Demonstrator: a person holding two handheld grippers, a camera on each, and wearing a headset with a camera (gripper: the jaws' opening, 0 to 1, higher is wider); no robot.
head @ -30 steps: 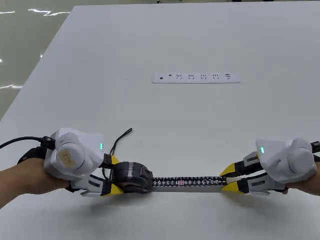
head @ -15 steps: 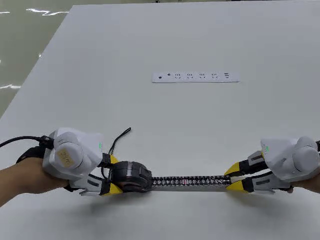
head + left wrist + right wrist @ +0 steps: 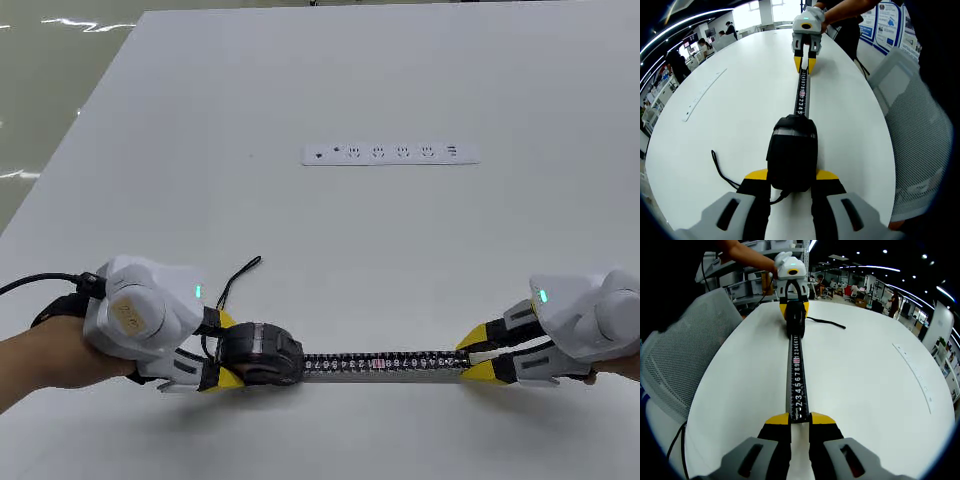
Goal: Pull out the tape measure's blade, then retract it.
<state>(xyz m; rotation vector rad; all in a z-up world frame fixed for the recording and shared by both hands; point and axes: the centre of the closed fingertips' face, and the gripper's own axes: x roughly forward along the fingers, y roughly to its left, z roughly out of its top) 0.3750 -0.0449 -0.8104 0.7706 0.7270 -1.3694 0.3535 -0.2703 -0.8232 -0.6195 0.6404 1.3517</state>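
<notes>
Here, flat numbered blade [image 3: 385, 364] — straight — meets boxy black case [image 3: 262, 353].

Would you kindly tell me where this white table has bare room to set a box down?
The wide band between the white power strip and the extended black tape blade is bare, as is everything beyond the strip. The near edge is crowded: left gripper, black tape measure case, blade and right gripper span it.
</notes>
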